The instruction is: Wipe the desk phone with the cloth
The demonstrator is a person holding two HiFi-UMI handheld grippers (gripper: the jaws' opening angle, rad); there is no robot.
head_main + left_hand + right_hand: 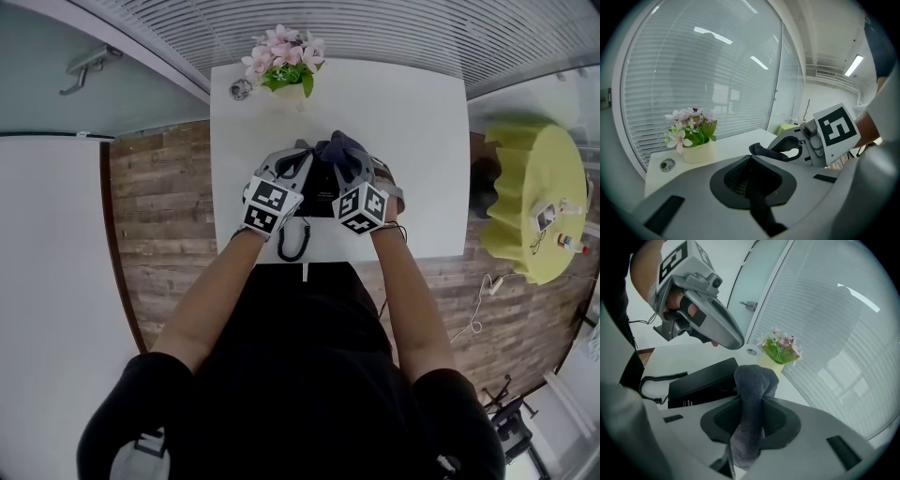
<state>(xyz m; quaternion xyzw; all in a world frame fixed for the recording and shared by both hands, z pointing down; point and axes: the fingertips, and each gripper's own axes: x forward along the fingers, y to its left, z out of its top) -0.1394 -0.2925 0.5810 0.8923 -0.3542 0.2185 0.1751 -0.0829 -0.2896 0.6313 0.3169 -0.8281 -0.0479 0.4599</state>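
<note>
Getting ready to wipe, most likely. Pinching the grey cloth tight in the right tongs, its end poking out past the tips. Holding the left tongs pressed together on nothing. Finding the black phone just below the right tongs' tips, a little to their left, between the two tongs. Needing next, maybe, to press the cloth down on the phone and rub across it.
</note>
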